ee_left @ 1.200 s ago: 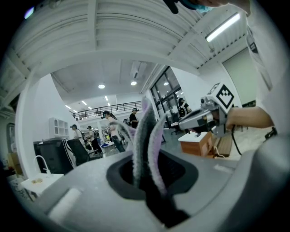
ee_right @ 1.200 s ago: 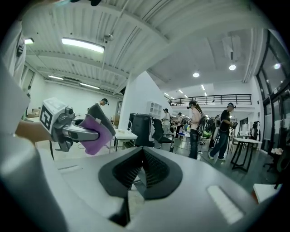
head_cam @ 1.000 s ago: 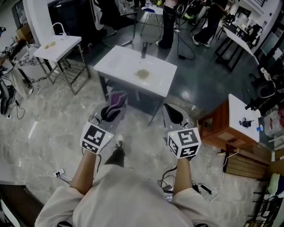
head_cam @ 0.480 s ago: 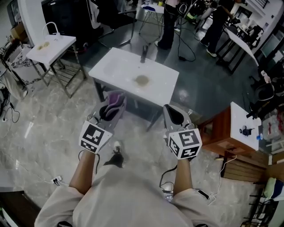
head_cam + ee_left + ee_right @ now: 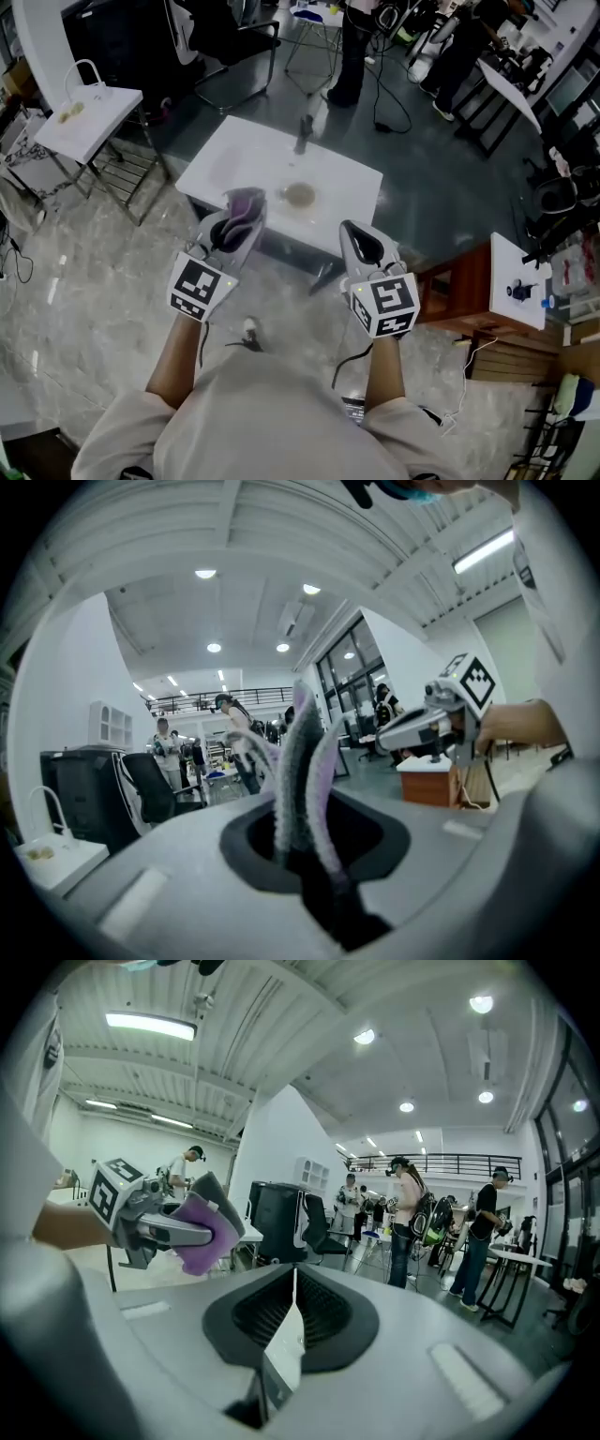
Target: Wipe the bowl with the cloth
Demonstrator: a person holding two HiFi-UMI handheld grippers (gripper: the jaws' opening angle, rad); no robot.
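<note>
While the left gripper [image 5: 242, 217] clamps the cloth [image 5: 247, 202], the right gripper [image 5: 356, 232] is closed, empty. The bowl [image 5: 300, 194] sits ahead, between them.

Large open lab or workshop hall: white work tables [image 5: 225, 159], trailing floor cables [image 5: 377, 94], office chair [image 5: 223, 39], mezzanine railing [image 5: 459, 1159], standing staff [image 5: 410, 1218].
</note>
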